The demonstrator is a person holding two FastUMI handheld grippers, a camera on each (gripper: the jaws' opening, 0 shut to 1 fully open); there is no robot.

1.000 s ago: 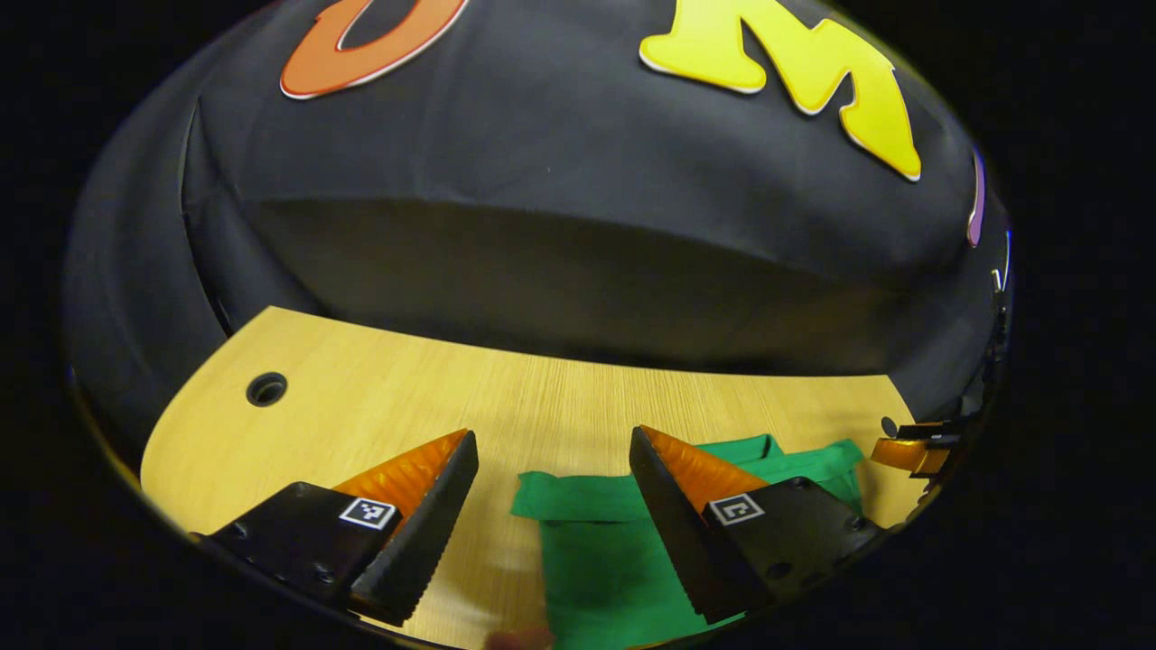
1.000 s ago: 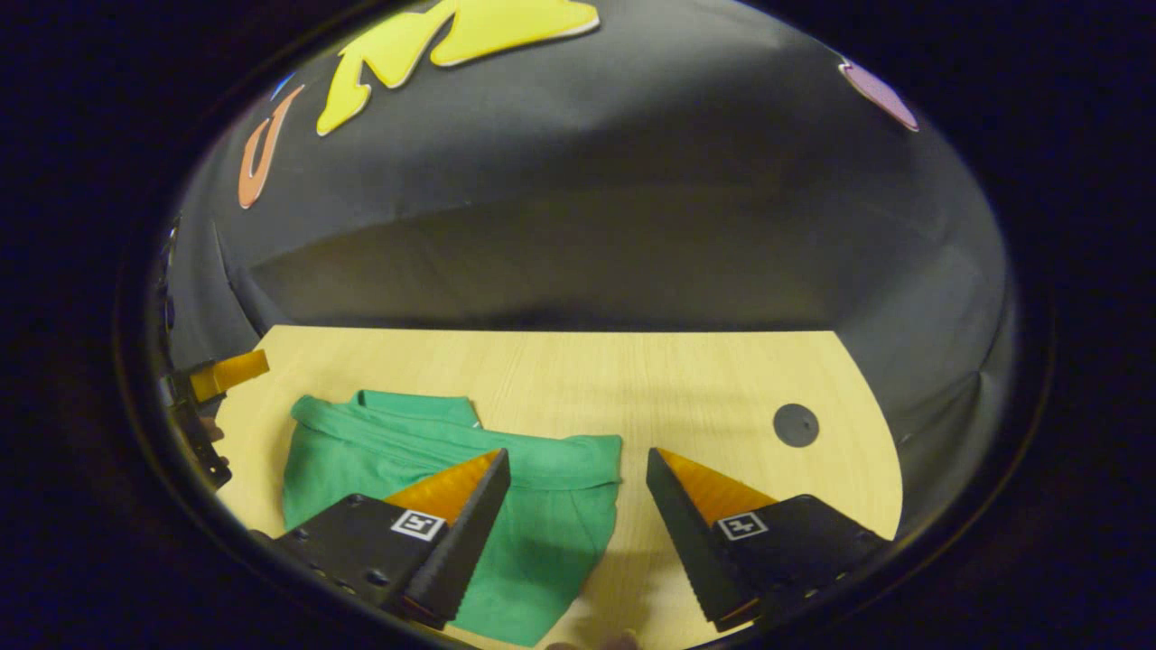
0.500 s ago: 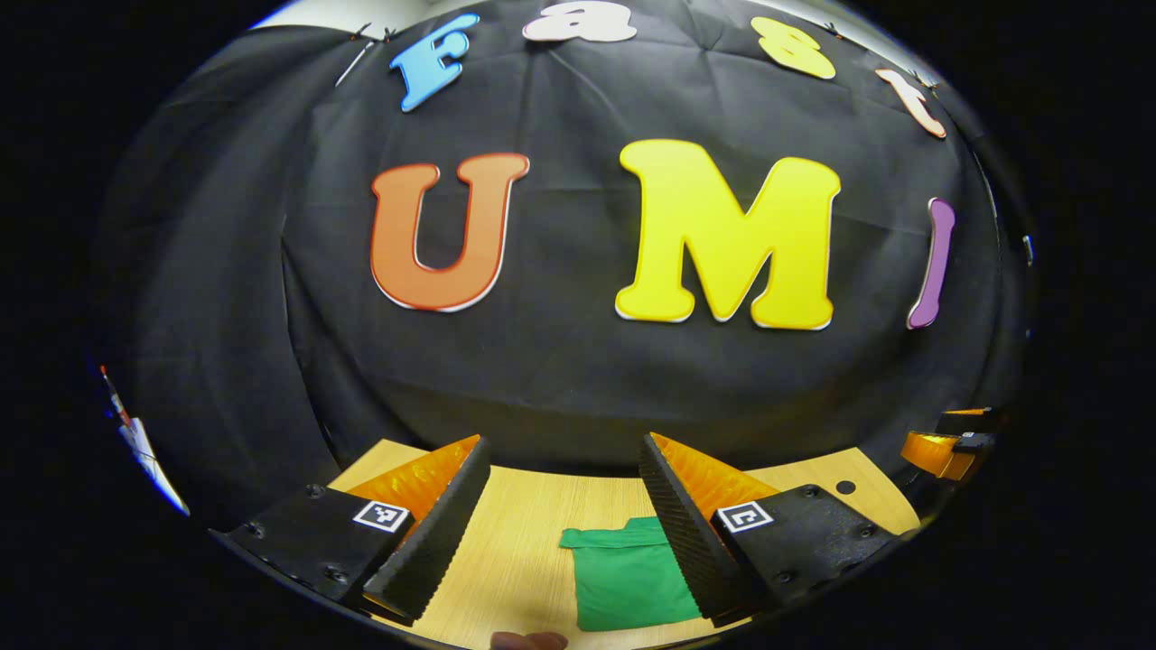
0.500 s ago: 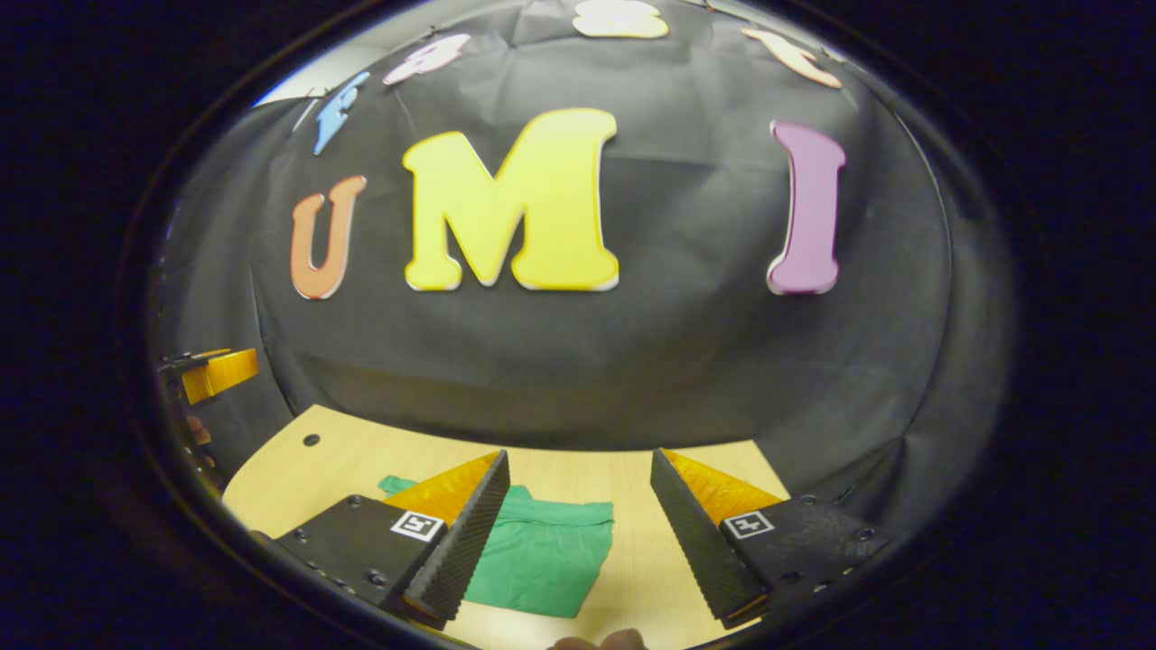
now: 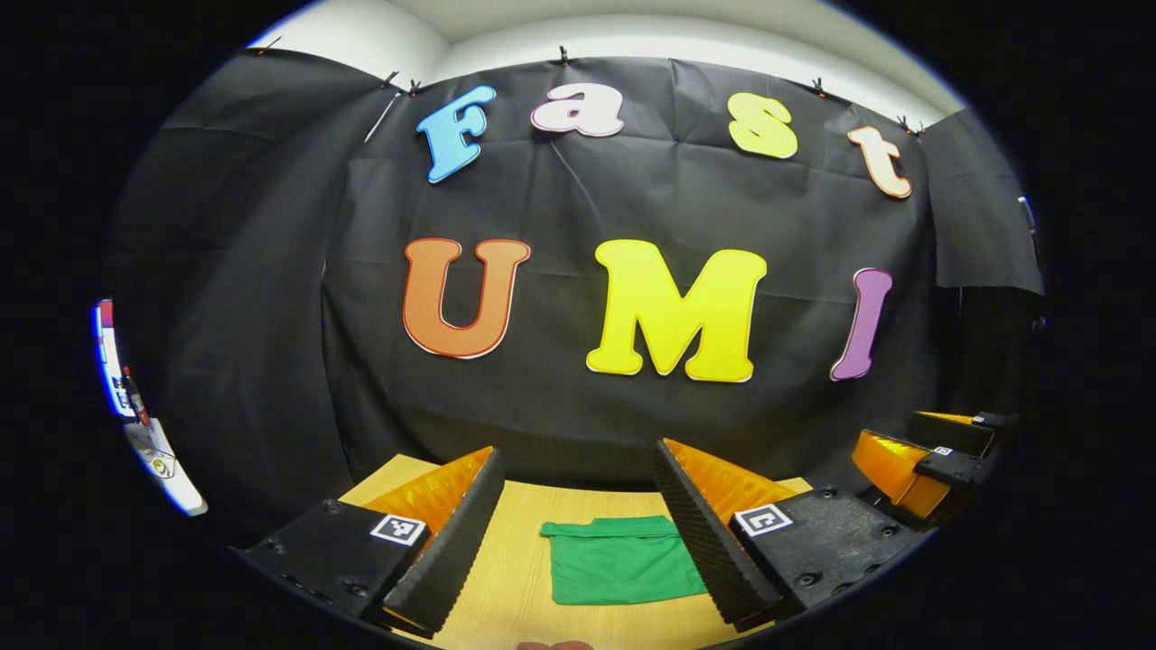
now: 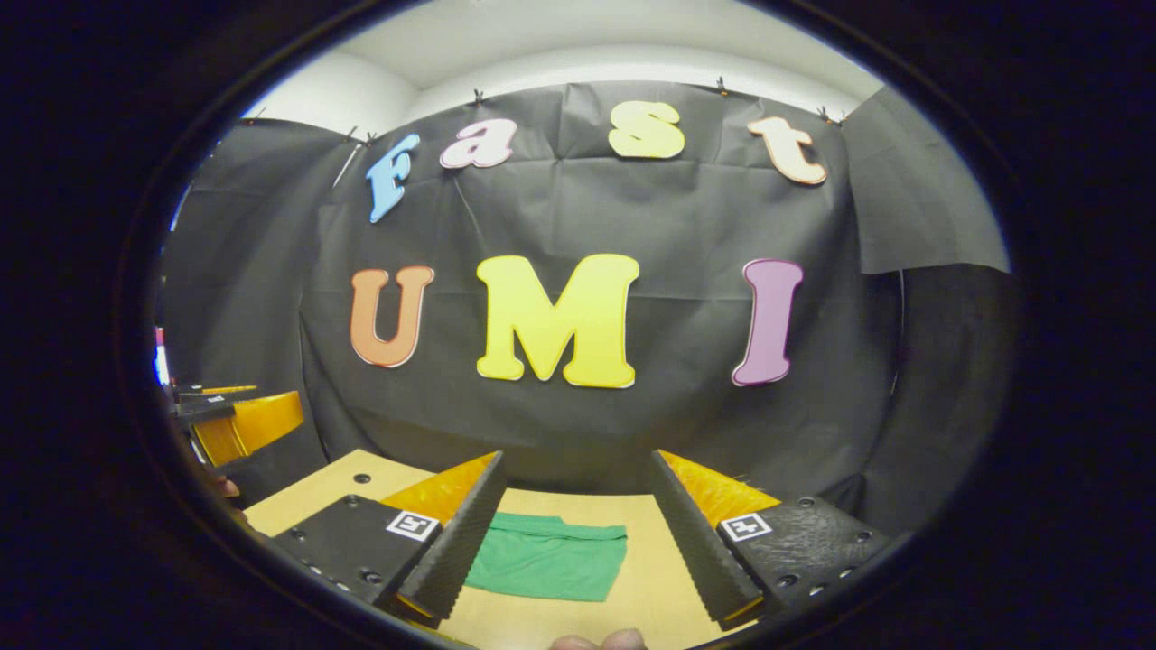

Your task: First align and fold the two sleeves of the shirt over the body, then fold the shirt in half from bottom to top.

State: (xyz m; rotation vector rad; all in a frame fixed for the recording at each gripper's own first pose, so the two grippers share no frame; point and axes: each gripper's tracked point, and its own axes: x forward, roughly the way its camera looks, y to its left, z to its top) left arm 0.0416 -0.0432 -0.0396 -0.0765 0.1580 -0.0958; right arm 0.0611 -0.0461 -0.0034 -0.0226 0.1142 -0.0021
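A black cloth wall [image 5: 271,298] hangs behind a pale wooden table [image 5: 515,560] in the booth, with a strip of white ceiling above it. On the table lies a green shirt [image 5: 623,564], folded into a compact, flat rectangle. In the left gripper view, the left gripper [image 5: 578,537] is raised above the table, its two fingers spread wide with nothing between them; the shirt lies below and beyond them, part of its right edge hidden behind the right finger. The right gripper [image 6: 573,533], in the right gripper view, is likewise held above the table with its fingers wide apart and empty, the shirt [image 6: 546,564] lying beyond the gap, nearer its left finger. Each view catches the other gripper at its edge, off to the side. A small round hole [image 6: 362,478] marks the table's far left corner.
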